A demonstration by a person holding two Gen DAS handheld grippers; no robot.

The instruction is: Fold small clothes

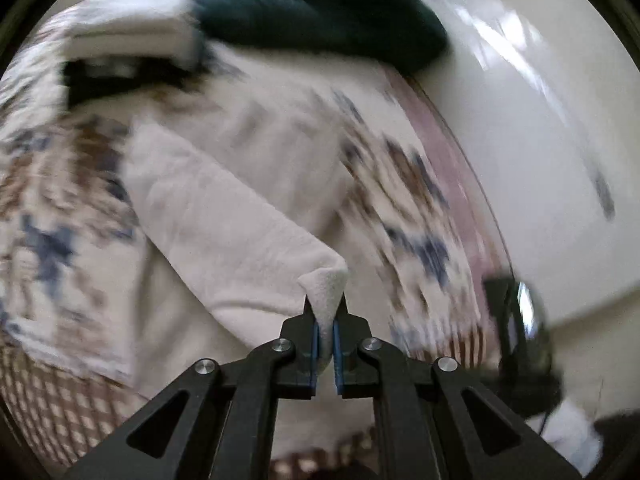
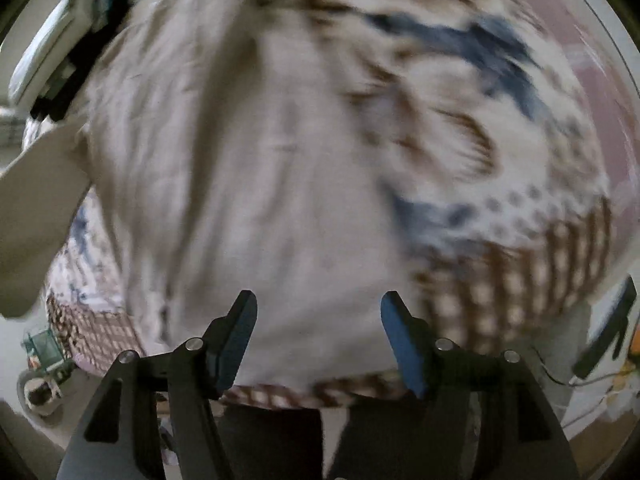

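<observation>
A pale pinkish-white garment (image 1: 224,216) lies on a patterned bedspread (image 1: 60,216). My left gripper (image 1: 325,304) is shut on a corner of the garment and lifts that part up, so a folded flap hangs from the pads. In the right wrist view the same garment (image 2: 256,184) spreads wide over the bedspread (image 2: 500,184). My right gripper (image 2: 318,312) is open and empty, its blue pads (image 2: 400,344) just above the garment's near edge. Both views are blurred by motion.
A dark teal cloth (image 1: 320,12) and a stack of white and black folded items (image 1: 120,52) lie at the far side of the bed. A white wall (image 1: 540,140) is to the right. The bed's front edge (image 2: 280,394) lies near my right gripper.
</observation>
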